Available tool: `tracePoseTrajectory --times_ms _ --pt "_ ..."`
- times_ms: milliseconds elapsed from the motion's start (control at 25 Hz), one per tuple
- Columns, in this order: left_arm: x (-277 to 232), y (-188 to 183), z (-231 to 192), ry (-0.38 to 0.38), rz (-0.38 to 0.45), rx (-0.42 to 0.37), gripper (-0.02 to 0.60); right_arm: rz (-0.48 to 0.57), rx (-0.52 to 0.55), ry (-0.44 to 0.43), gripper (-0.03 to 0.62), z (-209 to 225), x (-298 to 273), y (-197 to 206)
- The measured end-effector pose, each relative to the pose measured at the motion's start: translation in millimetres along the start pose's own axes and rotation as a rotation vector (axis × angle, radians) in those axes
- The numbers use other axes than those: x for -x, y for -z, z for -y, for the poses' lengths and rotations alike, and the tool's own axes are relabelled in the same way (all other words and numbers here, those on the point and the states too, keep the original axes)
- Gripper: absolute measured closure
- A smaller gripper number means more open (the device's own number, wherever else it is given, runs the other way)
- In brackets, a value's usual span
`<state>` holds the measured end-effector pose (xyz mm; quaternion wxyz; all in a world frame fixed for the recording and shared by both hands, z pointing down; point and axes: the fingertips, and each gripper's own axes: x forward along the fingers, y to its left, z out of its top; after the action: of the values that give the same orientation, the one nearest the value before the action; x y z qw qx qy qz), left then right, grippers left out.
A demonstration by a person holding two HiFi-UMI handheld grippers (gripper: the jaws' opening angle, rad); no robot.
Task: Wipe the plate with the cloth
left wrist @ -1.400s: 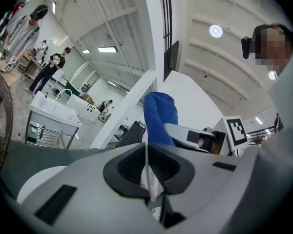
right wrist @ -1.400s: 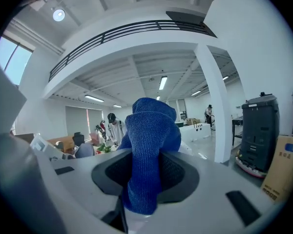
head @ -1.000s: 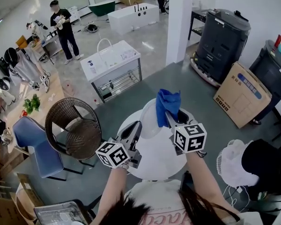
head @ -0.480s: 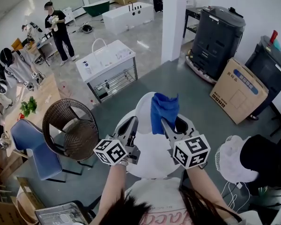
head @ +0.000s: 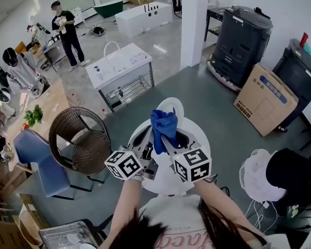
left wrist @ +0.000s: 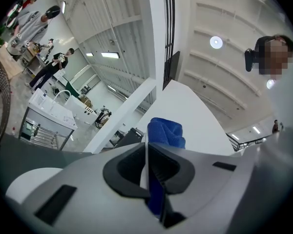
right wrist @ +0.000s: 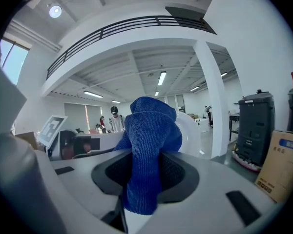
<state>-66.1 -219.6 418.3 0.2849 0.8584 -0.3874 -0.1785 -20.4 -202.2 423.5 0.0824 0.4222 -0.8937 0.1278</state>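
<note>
Head view: left gripper (head: 144, 139) fingers pinch plate (head: 172, 108), right gripper (head: 166, 142) fingers pinch cloth (head: 163, 123)

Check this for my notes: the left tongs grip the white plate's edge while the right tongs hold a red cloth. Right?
No: the cloth is blue, not red, as the right gripper view shows. The left tongs grip the white plate by its edge while the right tongs hold that cloth.

White plate (head: 169, 108) up on edge, blue cloth (head: 163, 124) bunched against it.
The round plate is held nearly upright, its plain rim showing bare from about ten to two o'clock. The crumpled, fuzzy-napped cloth lies over its face toward six o'clock, folds drooping downward.
</note>
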Motion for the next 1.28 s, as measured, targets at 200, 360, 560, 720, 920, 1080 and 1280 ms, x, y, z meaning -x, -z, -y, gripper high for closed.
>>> tracePoseTrajectory --times_ms 200,360,560,720,920,1080,1280 --pt "3.9 0.0 1.1 -0.001 0.005 0.0 0.558 -0.011 0.02 0.061 0.461 13.7 5.3 3.4" --pt "8.2 -5.8 -2.0 -0.002 0.022 0.007 0.558 -0.029 -0.013 0.136 0.461 37.9 16.4 10.7" --pt "9.0 -8.4 -4.0 -0.005 0.029 0.005 0.558 -0.036 -0.068 0.251 0.461 82.7 41.3 16.5" --pt "8.5 -6.9 -3.7 -0.009 0.026 -0.014 0.558 -0.005 -0.111 0.306 0.461 108.0 65.5 12.7" --pt "2.1 -8.5 16.8 0.006 -0.014 -0.374 0.56 0.073 -0.116 0.289 0.461 114.3 85.7 -8.1" --pt "-8.7 -12.2 39.6 -0.01 -0.079 -0.861 0.56 0.122 -0.117 0.276 0.461 113.1 91.1 -25.9" --pt "-19.6 7.1 53.3 -0.051 -0.147 -1.374 0.56 0.143 -0.099 0.25 0.461 113.0 93.6 -37.0"
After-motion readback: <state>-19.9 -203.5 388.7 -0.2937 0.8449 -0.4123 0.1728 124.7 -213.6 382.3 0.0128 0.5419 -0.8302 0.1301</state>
